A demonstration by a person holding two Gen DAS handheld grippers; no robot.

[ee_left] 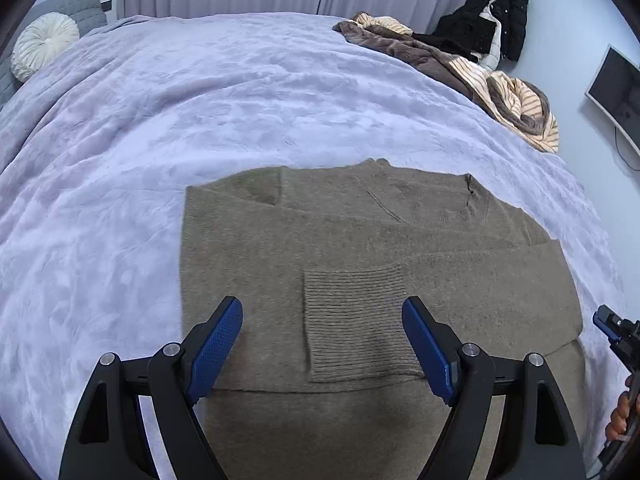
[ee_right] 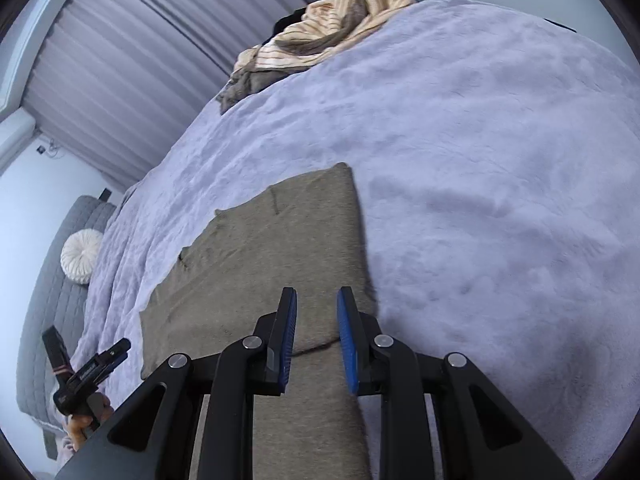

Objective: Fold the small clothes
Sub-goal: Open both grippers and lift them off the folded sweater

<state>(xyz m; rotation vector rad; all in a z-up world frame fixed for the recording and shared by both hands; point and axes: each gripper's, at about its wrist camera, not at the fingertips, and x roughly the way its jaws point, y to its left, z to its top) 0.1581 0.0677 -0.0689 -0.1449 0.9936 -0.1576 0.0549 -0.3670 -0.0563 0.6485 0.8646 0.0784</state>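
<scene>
A brown-grey knit sweater (ee_left: 360, 232) lies flat on the lilac bed blanket (ee_left: 200, 100), its sides folded inward. One ribbed sleeve cuff (ee_left: 356, 320) rests across its middle. My left gripper (ee_left: 322, 304) hovers over that cuff, jaws wide apart and empty. In the right wrist view the sweater (ee_right: 260, 264) runs as a long folded strip. My right gripper (ee_right: 317, 294) is above its near right edge, pads a narrow gap apart with nothing pinched between them. Each gripper shows in the other's view: the right gripper (ee_left: 612, 324) at the far right edge, the left gripper (ee_right: 108, 356) at the lower left.
A heap of striped and brown clothes (ee_left: 500, 88) lies at the bed's far right corner, with a black jacket (ee_left: 500, 12) hanging behind it. A round white cushion (ee_left: 44, 46) leans on the grey headboard (ee_left: 76, 4). A monitor (ee_left: 616, 88) is on the right wall. Curtains hang behind the bed.
</scene>
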